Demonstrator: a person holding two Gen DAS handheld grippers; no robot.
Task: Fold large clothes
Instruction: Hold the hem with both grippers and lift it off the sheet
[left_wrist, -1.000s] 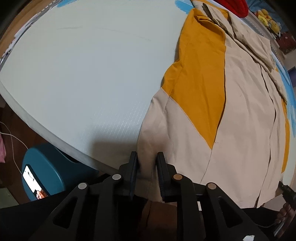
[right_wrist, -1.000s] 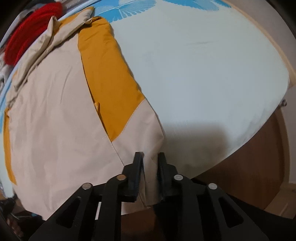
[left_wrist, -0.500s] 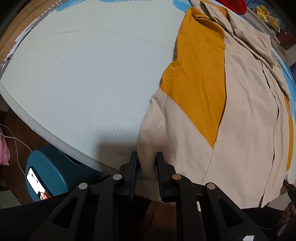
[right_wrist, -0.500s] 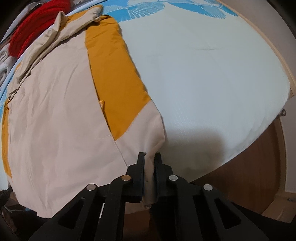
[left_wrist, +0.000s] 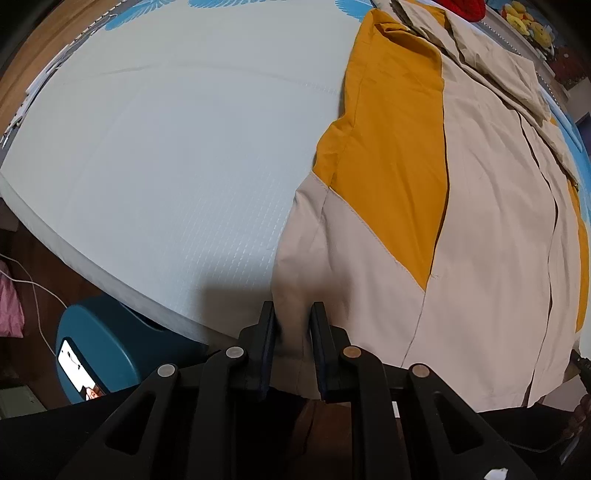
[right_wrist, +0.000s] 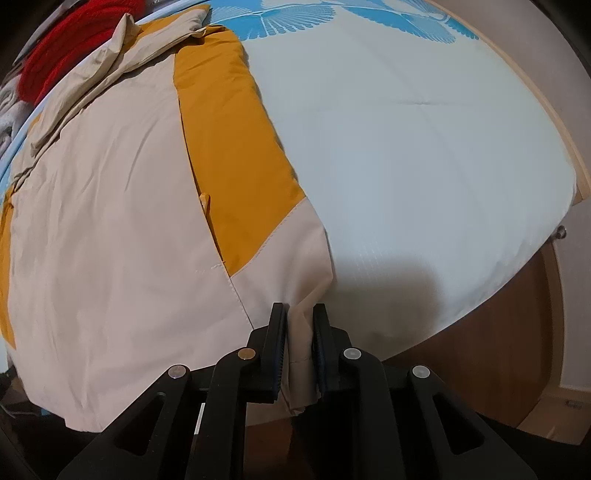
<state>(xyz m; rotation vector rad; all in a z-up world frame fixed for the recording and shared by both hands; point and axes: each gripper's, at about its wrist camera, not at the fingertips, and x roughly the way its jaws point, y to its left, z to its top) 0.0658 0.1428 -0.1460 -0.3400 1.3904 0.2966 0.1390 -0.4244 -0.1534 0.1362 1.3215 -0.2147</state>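
Two hem corners of the beige-and-mustard jacket (left_wrist: 461, 221), spread flat on the bed (left_wrist: 166, 147), hang over its near edge. The left hand-held gripper (left_wrist: 293, 314) is clamped on one corner, the right hand-held gripper (right_wrist: 298, 314) on the other. A red knit (right_wrist: 66, 48) lies beyond the collar.

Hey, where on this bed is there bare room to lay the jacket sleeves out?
Bare sheet lies left of the jacket, out to the mattress edge, and again on its other side as far as the blue print. It is crowded at the far end, around the red knit and the collar.
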